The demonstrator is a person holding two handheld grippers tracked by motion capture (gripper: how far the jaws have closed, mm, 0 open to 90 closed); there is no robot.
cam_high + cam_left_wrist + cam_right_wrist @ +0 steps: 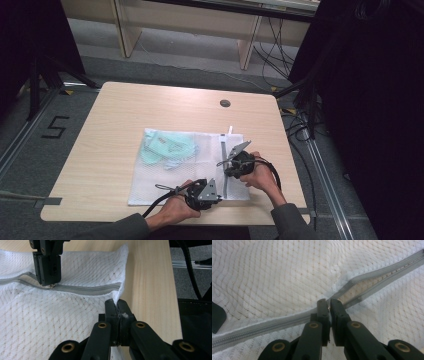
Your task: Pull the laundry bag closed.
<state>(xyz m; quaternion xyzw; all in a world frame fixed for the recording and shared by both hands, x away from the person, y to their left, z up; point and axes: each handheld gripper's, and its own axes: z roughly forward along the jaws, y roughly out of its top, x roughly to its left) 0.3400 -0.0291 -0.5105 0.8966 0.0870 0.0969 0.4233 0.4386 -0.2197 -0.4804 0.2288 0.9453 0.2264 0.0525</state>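
A white mesh laundry bag [165, 182] lies flat on the wooden table [115, 115], with mint-green clothing [167, 147] inside its far left part. A grey zipper [87, 288] runs along its right side. My left gripper [117, 305] is shut on the bag's mesh edge at the near end of the zipper; in the high view this gripper [218, 195] sits by the table's front edge. My right gripper [329, 305] is shut on the zipper pull [328, 307]; beyond it the zipper [367, 286] gapes open, behind it the teeth are closed. The right gripper [229, 171] stands midway along the zipper.
A round cable grommet [225, 103] sits in the table's far right. Black cables [300, 125] trail over the floor right of the table. A black stand [40, 75] is at the far left. Bare wood surrounds the bag on the left and far sides.
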